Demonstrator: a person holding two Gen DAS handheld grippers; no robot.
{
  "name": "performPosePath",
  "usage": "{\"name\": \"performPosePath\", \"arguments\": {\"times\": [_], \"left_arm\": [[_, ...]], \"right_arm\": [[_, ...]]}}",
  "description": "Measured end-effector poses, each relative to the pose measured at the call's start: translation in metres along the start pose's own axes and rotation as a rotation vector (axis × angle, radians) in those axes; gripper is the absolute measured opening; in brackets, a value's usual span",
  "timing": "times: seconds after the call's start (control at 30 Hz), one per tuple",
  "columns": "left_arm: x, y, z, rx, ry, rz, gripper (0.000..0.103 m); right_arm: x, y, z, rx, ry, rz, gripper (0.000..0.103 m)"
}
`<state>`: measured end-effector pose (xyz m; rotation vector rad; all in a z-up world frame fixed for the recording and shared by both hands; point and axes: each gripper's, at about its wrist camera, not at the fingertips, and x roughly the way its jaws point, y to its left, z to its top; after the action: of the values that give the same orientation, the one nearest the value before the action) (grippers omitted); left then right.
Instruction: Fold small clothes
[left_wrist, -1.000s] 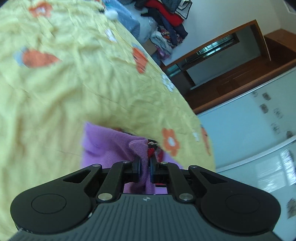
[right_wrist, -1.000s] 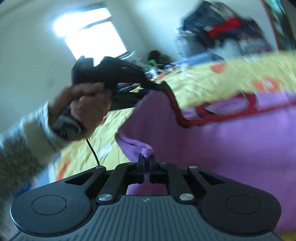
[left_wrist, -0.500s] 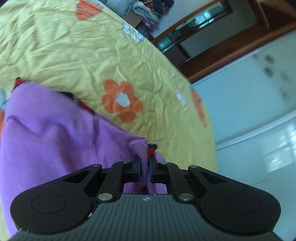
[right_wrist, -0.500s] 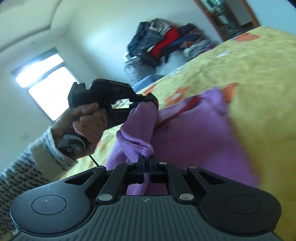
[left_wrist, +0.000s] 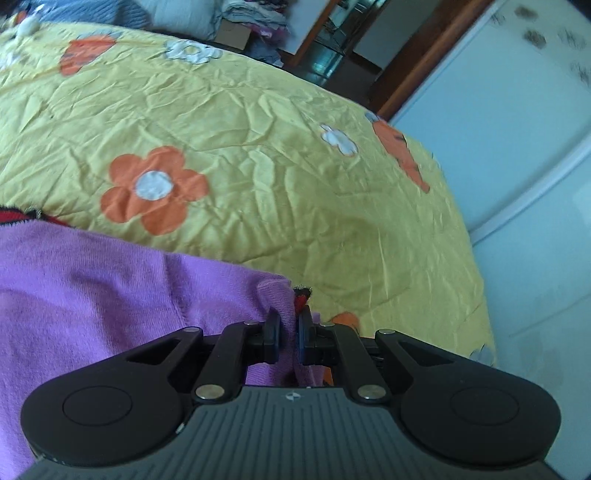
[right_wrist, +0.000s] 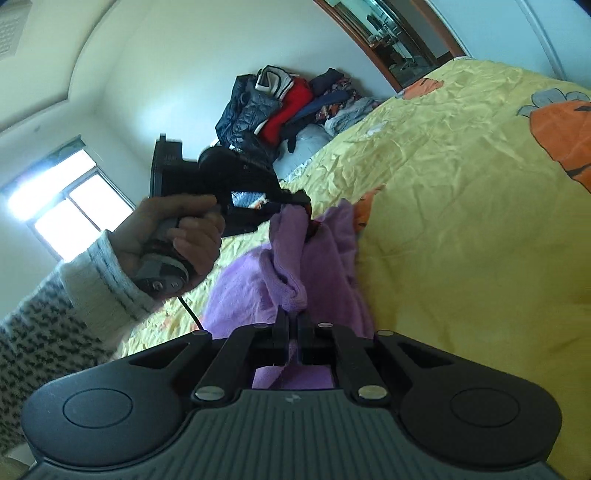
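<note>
a heap of dark, red and blue clothes (right_wrist: 291, 99) is piled against the white wall in the upper middle of the right wrist view, beyond the far edge of the bed; the same corner shows blurred at the top of the left wrist view, beside a cardboard box (left_wrist: 233, 34). nothing lies between either gripper and the cloth it holds. the bed is covered by a creased yellow bedspread (left_wrist: 258, 122) printed with an orange flower (left_wrist: 153, 189) and orange carrots. a bright window (right_wrist: 70, 210) sits at the left of the right wrist view, a wooden door frame (left_wrist: 424, 55) at the upper right of the left wrist view, next to pale blue wardrobe doors. the purple garment (left_wrist: 92, 288), trimmed in red, fills the lower left of the left wrist view and hangs bunched in the middle of the right wrist view. the left gripper (left_wrist: 290, 328) has its jaws pinched on a trimmed edge of it; the right gripper (right_wrist: 293, 328) has its jaws closed on a rolled fold. the left hand (right_wrist: 177, 236), in a knitted sleeve, grips its handle.
</note>
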<state>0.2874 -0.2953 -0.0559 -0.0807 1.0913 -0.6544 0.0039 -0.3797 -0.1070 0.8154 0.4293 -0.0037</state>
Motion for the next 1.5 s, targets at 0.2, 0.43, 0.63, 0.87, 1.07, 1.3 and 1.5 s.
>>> {"name": "performPosePath", "arguments": {"times": [0.2,0.43,0.63,0.87,1.07,1.3,1.5], "left_arm": [[0.016,-0.023,-0.014,0.135,0.025,0.074,0.010],[0.031,-0.038,-0.020,0.296,0.039,0.147,0.029],[-0.059,-0.018,-0.012,0.245,-0.158,0.067,0.079],[-0.117,0.063,-0.071,0.155,-0.164,0.063,0.080],[-0.091,0.105,-0.056,0.137,-0.232,0.154,0.075],[-0.032,0.137,-0.035,0.177,-0.167,0.343,0.076],[-0.055,0.146,-0.036,0.086,-0.203,0.357,0.073]], "right_arm": [[-0.011,-0.012,-0.016,0.054,0.033,-0.021,0.003],[-0.002,-0.021,-0.018,0.108,0.144,-0.061,0.010],[-0.045,-0.009,0.003,-0.034,0.074,-0.080,0.079],[0.011,0.024,0.063,-0.380,0.085,-0.006,0.028],[0.119,0.058,0.093,-0.597,0.186,0.027,0.028],[0.186,0.039,0.087,-0.721,0.298,-0.174,0.025],[0.172,0.028,0.100,-0.689,0.279,-0.196,0.025]]}}
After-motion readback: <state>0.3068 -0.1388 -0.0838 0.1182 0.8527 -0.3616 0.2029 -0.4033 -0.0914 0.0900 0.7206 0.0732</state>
